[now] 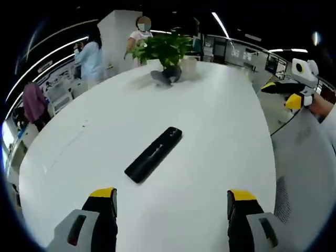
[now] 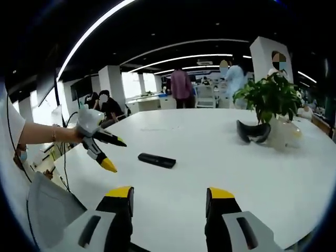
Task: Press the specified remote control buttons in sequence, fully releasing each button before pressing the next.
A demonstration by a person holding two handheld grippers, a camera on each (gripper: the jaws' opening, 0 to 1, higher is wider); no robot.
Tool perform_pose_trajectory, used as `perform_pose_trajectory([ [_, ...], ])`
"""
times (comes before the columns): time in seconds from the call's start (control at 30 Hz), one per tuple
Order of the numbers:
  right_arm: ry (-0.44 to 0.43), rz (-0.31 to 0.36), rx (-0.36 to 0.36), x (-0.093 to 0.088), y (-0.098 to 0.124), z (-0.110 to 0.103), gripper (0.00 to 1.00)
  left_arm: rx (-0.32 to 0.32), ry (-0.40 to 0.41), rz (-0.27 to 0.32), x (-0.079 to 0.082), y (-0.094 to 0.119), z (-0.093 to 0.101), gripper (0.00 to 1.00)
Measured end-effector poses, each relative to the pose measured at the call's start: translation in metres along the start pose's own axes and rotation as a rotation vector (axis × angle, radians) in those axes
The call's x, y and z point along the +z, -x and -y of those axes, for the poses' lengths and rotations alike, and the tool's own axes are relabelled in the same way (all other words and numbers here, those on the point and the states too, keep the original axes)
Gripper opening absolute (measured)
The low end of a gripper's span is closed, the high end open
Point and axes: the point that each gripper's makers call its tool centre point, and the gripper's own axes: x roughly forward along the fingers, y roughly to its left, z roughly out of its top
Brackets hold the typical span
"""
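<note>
Ahead of left tongs (image 1: 171, 202), remote (image 1: 153, 154), untouched, tongs spread

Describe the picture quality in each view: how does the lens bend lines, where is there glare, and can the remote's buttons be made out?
Left gripper view: fisheye curves the white table edge; the remote casts a faint shadow, its buttons too soft to read. Right gripper view: ceiling light strips bow into arcs, bright windows wash out, and the remote is small and featureless.
</note>
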Motion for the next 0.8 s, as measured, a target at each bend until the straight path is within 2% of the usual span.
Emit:
perform_pose_trajectory([
  [0.17,0.005,-0.012,-0.001,-0.002,0.0,0.003,0.5,-0.046,-0.08,-0.085,0.0,-0.014,-0.009,0.84],
  [0.27,0.019,-0.009,0.012,-0.002,0.001,0.004,0.43,-0.053,-0.125,-0.149,0.0,-0.023,-0.02,0.82],
  [0.43,0.007,-0.029,0.041,-0.007,-0.001,0.003,0.31,-0.066,-0.118,-0.19,0.007,-0.037,-0.034,0.8],
  [0.5,0.006,-0.04,0.05,-0.008,-0.001,0.003,0.29,-0.071,-0.152,-0.228,0.007,-0.043,-0.037,0.79],
  [0.67,0.008,-0.044,0.046,-0.009,-0.002,0.006,0.27,-0.106,-0.212,-0.308,0.004,-0.056,-0.037,0.78],
  [0.8,0.002,-0.053,0.045,-0.012,-0.002,0.006,0.24,-0.125,-0.244,-0.32,0.01,-0.065,-0.035,0.73],
])
